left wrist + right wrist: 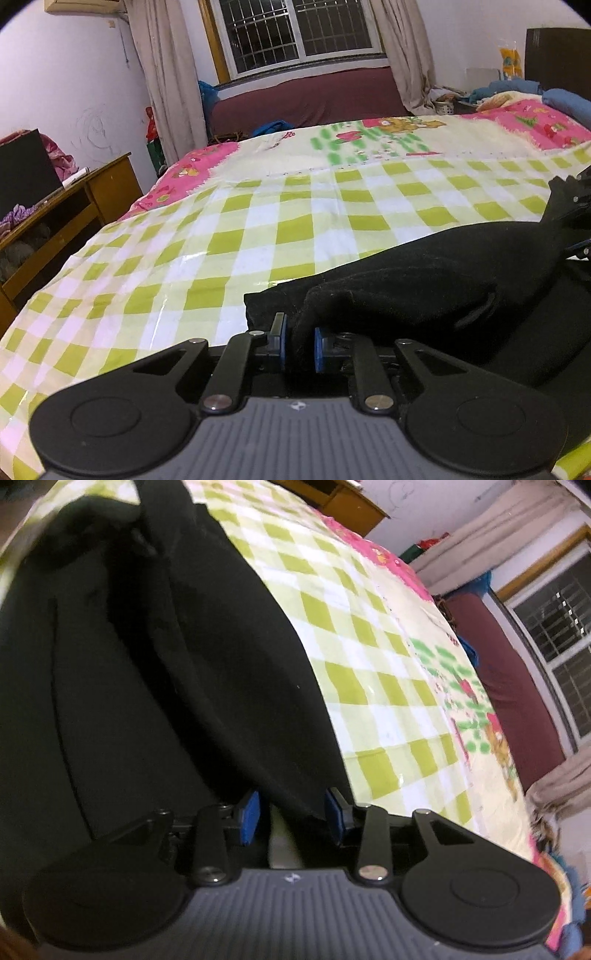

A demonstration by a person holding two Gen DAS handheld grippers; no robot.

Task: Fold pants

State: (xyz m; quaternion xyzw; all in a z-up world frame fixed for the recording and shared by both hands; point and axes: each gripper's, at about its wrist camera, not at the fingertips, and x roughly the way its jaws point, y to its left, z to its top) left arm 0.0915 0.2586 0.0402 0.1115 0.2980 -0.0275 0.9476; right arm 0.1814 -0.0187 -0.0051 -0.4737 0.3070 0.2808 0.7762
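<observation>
The bed carries a green-and-white checked sheet across its near half. The black pants lie on this sheet at the near edge, bunched in folds. The left hand-held gripper is clamped on a raised fold of the pants. The right hand-held gripper grasps a hem of the pants between its blue pads.

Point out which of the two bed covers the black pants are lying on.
The green-and-white checked cover, the glossy sheet nearest the tongs. The black pants rest on it; the pink-bordered cartoon-print cover lies farther back toward the window, with no pants on it.
</observation>
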